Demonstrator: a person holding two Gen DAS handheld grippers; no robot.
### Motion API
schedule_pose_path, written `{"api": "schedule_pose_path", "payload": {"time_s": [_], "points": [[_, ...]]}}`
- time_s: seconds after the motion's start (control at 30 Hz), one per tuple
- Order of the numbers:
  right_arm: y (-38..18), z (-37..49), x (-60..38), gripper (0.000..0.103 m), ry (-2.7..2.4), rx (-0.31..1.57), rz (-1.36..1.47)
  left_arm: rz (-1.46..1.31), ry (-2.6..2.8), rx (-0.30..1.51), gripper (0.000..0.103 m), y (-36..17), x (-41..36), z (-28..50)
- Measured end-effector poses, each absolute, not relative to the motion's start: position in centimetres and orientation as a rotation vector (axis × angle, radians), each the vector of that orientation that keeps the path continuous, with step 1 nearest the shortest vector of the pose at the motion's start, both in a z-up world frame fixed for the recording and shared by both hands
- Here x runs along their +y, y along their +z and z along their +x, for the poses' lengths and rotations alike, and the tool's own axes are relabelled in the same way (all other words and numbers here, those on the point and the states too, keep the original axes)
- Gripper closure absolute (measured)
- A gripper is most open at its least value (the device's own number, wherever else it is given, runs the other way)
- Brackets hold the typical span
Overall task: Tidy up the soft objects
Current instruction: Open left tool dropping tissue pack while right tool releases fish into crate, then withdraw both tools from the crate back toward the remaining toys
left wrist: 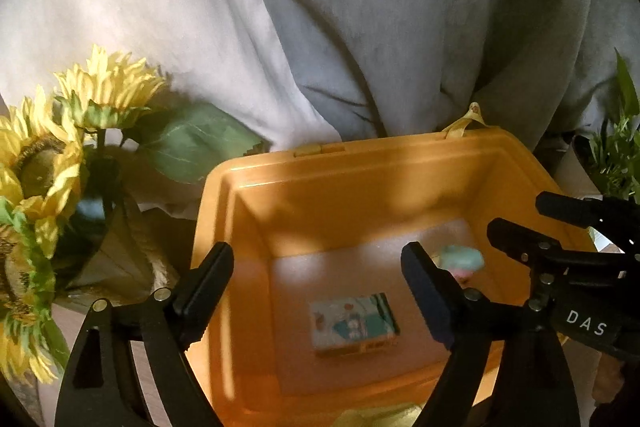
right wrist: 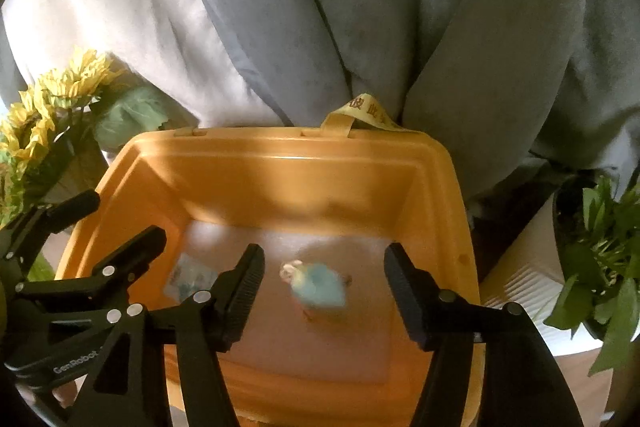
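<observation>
Two items lie inside the yellow bin: a soft blue toy and a tissue pack. Both grippers, left and right, hover with jaws wide, empty. The toy looks light and squashy; pinch its middle.

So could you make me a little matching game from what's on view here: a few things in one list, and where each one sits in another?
Things:
1. sunflowers
2. printed packet
3. blue soft toy
4. yellow ribbon tag

Places:
A. on the back rim of the orange bin
B. outside the bin, to its left
C. bin floor, below the right gripper
D. bin floor, below the left gripper

Pairs: 1-B, 2-D, 3-C, 4-A
</observation>
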State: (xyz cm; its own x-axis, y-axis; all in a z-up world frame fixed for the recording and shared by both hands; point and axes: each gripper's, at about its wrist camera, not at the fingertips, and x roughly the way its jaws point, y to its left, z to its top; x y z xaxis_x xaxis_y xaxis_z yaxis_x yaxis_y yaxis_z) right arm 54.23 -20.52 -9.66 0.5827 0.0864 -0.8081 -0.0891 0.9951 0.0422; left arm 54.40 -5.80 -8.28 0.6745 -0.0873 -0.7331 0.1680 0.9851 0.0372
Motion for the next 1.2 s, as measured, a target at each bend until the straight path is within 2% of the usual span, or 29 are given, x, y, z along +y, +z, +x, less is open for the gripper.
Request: {"api": "schedule_pose_path", "payload": {"time_s": [0.1, 0.57, 0.63, 0.87, 1.0, 1.2], "points": [[-9.1, 53.6, -20.6, 0.040, 0.093, 0.923, -0.007, 0.094, -0.131, 0.804, 0.011, -7.6, -5.6, 53.7], [-4.4, 47.4, -21.1, 0.039, 0.040, 0.803, 0.004, 0.056, -0.074, 0.694, 0.009, -2.9, -4.5, 46.9], [-3.6, 46.0, -21.2, 0.035, 0.031, 0.783, 0.012, 0.053, -0.076, 0.672, 0.008, -2.2, -4.4, 45.6], [-1.0, 41.5, -21.2, 0.035, -0.025, 0.712, 0.024, 0.018, -0.093, 0.618, 0.007, 0.0, -3.5, 41.3], [0.4, 38.4, -21.4, 0.028, -0.071, 0.665, 0.030, 0.024, -0.107, 0.583, 0.007, 1.2, -3.3, 39.0], [2.0, 34.2, -21.6, 0.026, -0.115, 0.605, 0.047, 0.031, -0.164, 0.546, 0.006, 2.3, -3.2, 35.8]]}}
